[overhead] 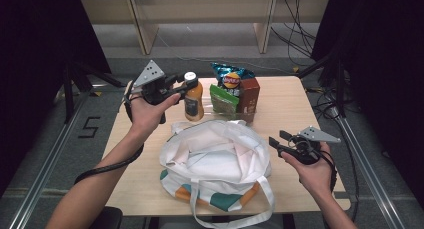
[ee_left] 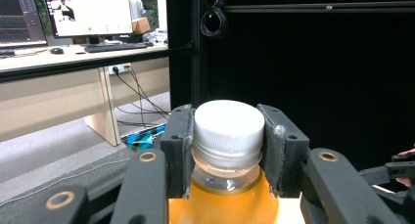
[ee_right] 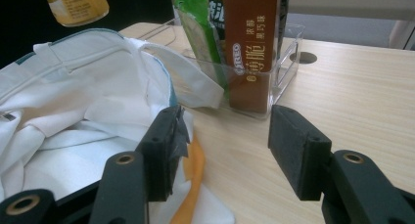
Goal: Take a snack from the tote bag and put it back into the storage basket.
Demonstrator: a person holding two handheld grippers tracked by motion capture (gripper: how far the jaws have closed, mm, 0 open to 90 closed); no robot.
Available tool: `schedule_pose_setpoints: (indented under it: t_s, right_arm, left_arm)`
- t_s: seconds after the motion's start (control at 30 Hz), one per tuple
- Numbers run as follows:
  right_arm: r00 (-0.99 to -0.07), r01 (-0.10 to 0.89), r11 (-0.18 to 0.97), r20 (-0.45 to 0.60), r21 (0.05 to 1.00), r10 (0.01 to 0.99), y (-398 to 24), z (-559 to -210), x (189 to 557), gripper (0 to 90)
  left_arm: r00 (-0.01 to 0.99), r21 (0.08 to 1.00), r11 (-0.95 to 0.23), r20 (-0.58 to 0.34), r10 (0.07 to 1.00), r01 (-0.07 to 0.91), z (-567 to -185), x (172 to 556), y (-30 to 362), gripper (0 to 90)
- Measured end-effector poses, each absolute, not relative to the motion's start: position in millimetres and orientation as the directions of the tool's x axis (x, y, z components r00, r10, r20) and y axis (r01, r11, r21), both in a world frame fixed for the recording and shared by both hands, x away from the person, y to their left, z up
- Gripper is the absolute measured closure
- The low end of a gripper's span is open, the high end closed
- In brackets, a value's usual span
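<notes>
My left gripper (overhead: 187, 84) is shut on the white cap (ee_left: 226, 128) of an orange juice bottle (overhead: 194, 101), which hangs upright above the table's far left, just behind a white tote bag (overhead: 215, 154). In the left gripper view both pads (ee_left: 177, 145) press the cap's sides, with the orange liquid (ee_left: 225, 207) below. The bag lies open-mouthed at the table's middle, with teal and orange patches at its bottom. My right gripper (overhead: 278, 138) stands open to the right of the bag, with nothing between its fingers. In the right gripper view (ee_right: 222, 150) the jaws frame bare tabletop beside the bag (ee_right: 73, 111).
A clear plastic bin (ee_right: 286, 62) at the back centre holds a brown Oreo box (overhead: 248, 95), a green packet (overhead: 223, 100) and a blue chip bag (overhead: 231, 78). The wooden table (overhead: 300, 109) has free room at its right. Dark curtains and metal rails flank it.
</notes>
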State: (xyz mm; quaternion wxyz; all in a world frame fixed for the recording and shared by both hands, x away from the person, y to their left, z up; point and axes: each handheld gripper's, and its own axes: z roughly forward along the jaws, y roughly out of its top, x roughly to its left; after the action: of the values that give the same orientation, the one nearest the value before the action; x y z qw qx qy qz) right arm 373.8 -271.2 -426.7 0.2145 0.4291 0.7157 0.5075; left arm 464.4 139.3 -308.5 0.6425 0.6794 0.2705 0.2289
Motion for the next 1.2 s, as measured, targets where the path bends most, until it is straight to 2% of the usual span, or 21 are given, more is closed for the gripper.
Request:
schedule_pose_setpoints:
  t_s: [1.2]
  right_arm:
    - [-0.537, 0.397, 0.115, 0.129, 0.910, 0.834, -270.8, -427.3, 374.2, 47.7]
  left_arm:
    - [0.717, 0.995, -0.037, -0.037, 0.696, 0.088, -324.0, 499.2, 135.5, 58.6]
